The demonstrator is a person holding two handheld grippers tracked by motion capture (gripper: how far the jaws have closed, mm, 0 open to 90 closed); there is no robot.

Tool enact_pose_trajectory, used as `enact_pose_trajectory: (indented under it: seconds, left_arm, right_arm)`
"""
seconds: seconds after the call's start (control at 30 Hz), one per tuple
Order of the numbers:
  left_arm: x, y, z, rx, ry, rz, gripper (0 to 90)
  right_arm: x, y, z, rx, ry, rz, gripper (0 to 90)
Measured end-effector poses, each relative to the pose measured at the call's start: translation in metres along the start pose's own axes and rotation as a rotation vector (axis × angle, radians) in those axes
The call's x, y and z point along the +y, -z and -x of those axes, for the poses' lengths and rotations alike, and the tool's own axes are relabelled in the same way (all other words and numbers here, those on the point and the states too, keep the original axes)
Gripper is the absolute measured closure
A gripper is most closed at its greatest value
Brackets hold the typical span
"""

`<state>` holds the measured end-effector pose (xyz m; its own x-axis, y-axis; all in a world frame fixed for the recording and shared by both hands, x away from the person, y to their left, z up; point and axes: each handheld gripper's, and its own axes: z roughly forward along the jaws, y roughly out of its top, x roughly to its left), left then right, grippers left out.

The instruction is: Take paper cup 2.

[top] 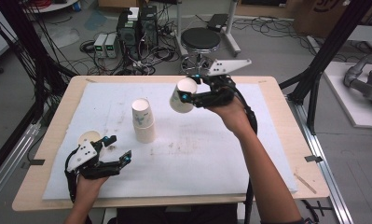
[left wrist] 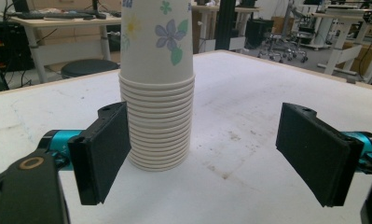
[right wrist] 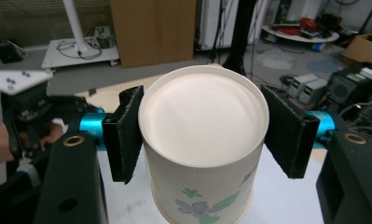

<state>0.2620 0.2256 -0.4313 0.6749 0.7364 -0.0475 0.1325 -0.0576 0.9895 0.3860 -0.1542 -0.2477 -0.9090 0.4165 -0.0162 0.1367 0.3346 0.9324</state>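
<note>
Paper cup (top: 182, 95) sits clamped in the right claw (top: 189, 88), lifted off the table (top: 277, 140), up and right of the cup stack (top: 143, 120). Left claw (top: 113, 148) rests low, left of that stack, jaws apart with nothing between them.

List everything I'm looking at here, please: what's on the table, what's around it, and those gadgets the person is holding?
stack of paper cups: one stack, white with flowers, upside down, mid-table
single paper cup: one, white with flowers, held above the table
table: one, pale wood, under a white mat
stool: one, black seat, beyond the table
computer towers: two, dark, on the floor behind
left hand-held gripper: one, black, jaws open, left of the stack
right hand-held gripper: one, black, shut on the single paper cup
</note>
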Motion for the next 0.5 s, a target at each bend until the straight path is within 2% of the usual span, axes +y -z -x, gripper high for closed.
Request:
enact_pose_trajectory:
  seconds: [0.3, 0.5]
  left_arm:
    - [0.0, -0.005, 0.005, -0.018, -0.006, -0.005, 17.7]
    - [-0.001, -0.008, 0.008, -0.037, -0.007, -0.001, 17.7]
  right_arm:
    - [-0.047, 0.041, 0.007, -0.072, -0.055, -0.024, 35.7]
    - [-0.068, 0.058, 0.01, -0.084, -0.08, -0.021, 35.8]
